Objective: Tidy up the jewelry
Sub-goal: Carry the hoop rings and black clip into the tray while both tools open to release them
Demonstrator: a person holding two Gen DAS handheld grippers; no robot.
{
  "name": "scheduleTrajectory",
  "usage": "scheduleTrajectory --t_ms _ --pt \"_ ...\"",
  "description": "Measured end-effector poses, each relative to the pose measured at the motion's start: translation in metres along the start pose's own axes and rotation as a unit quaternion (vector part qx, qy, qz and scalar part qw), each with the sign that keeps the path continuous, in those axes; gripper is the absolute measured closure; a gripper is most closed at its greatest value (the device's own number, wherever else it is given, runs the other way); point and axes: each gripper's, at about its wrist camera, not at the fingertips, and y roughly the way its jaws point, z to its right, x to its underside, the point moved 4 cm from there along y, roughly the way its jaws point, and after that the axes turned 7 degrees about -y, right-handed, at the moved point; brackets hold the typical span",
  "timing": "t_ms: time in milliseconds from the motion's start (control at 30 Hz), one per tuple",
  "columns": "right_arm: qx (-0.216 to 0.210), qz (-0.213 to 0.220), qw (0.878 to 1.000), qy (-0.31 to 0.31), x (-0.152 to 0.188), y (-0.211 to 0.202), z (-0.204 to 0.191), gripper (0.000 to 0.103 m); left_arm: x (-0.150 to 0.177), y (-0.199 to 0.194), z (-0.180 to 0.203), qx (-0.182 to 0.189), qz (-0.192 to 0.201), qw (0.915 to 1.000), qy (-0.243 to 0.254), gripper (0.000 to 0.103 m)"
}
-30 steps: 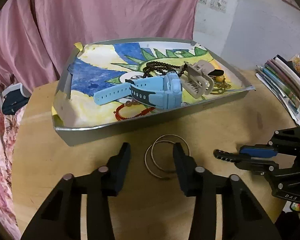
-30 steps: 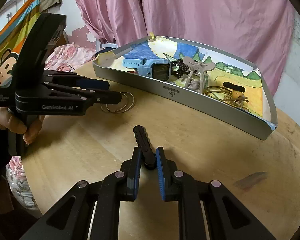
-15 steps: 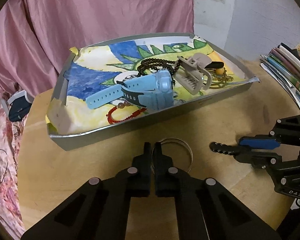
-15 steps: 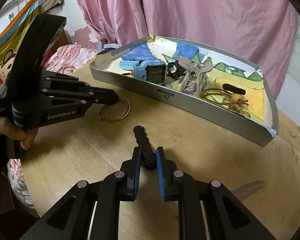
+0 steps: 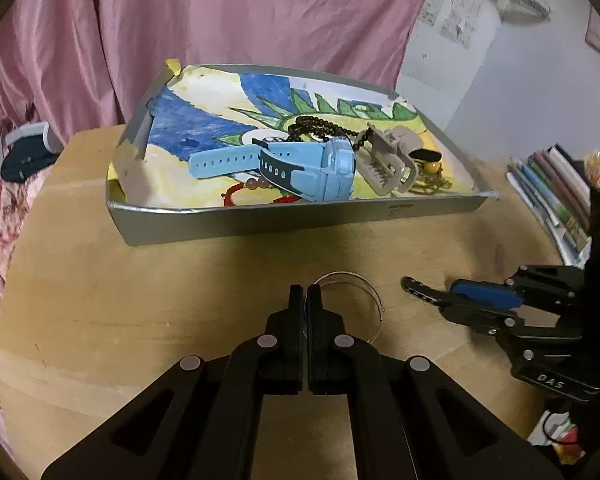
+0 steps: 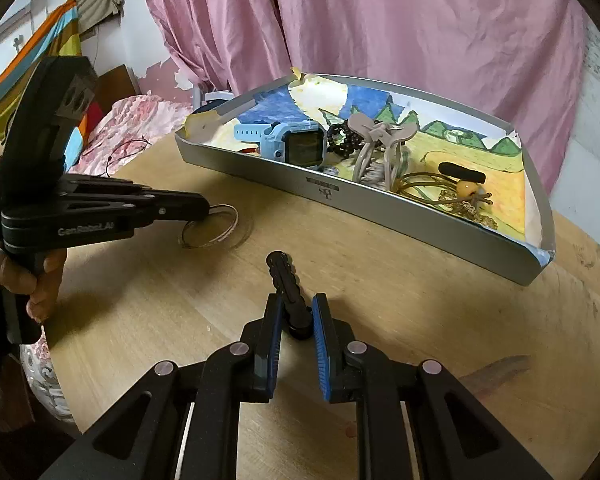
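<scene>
Your left hand-held gripper (image 5: 305, 300) is pinched together on the thin silver bangles (image 5: 352, 304). The rings hang from its tips, just above the wooden surface (image 5: 140, 300), and in the right wrist view you can see them (image 6: 210, 226) lifted with their shadow under them. Your hand (image 6: 16, 276) is wrapped around the handle of that gripper.

Your right hand-held gripper (image 6: 294, 322) is clamped on a black bumpy hair clip (image 6: 284, 280). The clip sticks out forward between the two blue pads (image 6: 320, 344). In the left wrist view the same clip (image 5: 420, 290) points toward the bangles but stays a little apart from them.

The grey tray (image 5: 260, 220) sits farther back on the surface, in front of the pink curtain (image 5: 220, 20). A painted paper lines its bottom. Inside it lies a light blue watch (image 5: 312, 172) near the front wall. A beige claw clip (image 5: 388, 160) rests just beside the watch. A string of dark beads (image 5: 316, 126) lies behind them, and a red cord bracelet (image 5: 240, 196) peeks out under the watch strap. At the far right end of the tray there are gold-coloured pieces and a yellow bead (image 6: 470, 190).

A stack of books (image 5: 552, 192) lies at the right edge of the surface.
</scene>
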Motion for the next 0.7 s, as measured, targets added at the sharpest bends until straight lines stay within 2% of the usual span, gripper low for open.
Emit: scheduleTrajectory --t_ms 367,700 --pt "-0.002 0.019 1.000 0.011 -0.005 -0.004 0.003 0.088 -0.009 -0.013 -0.002 0.033 0.018 0.9987 -0.034 0.103" --pt "0.003 0.065 0.997 0.037 -0.021 -0.021 0.017 0.088 -0.027 -0.023 0.000 0.066 0.044 0.9944 -0.069 0.103"
